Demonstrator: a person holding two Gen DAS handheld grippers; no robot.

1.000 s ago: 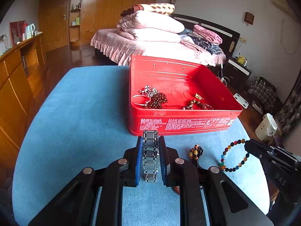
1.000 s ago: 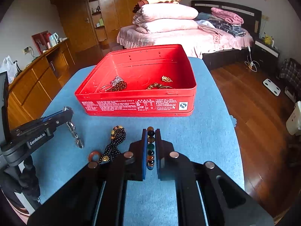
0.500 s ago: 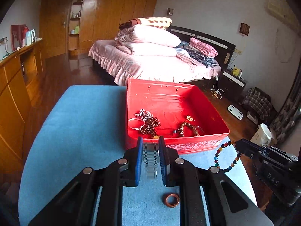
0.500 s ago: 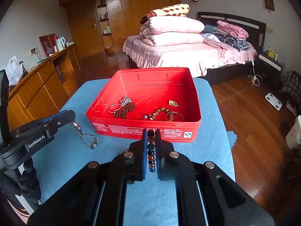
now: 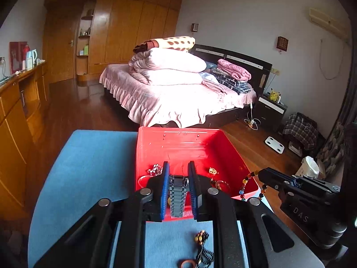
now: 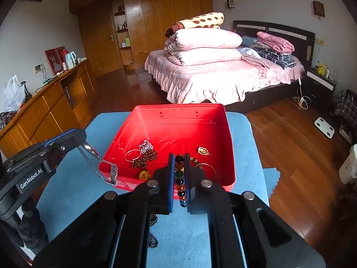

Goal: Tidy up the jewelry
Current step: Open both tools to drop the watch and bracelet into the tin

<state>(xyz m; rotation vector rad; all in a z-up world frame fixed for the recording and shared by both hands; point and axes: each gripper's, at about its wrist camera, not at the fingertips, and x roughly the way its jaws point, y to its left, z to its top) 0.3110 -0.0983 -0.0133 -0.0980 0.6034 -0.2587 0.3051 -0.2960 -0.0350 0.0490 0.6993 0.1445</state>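
A red tin box [image 5: 187,143] [image 6: 178,124] stands on the blue table and holds several jewelry pieces. My left gripper [image 5: 178,169] is shut on a metal link bracelet [image 5: 177,196], held above the box's near edge; the bracelet [image 6: 107,169] hangs over the box's left rim in the right wrist view. My right gripper [image 6: 179,156] is shut on a coloured bead bracelet [image 6: 180,181], held above the box's near right part; the beads [image 5: 245,183] dangle at the box's right corner in the left wrist view.
A dark bead necklace [image 5: 203,245] and a copper ring [image 5: 188,264] lie on the blue table [image 5: 84,167] in front of the box. A bed [image 6: 212,73] stands beyond the table, a wooden cabinet [image 6: 44,111] to the left.
Both grippers have risen from the table and moved forward over the box's near edge, each carrying its bracelet. The necklace and ring stay on the table.
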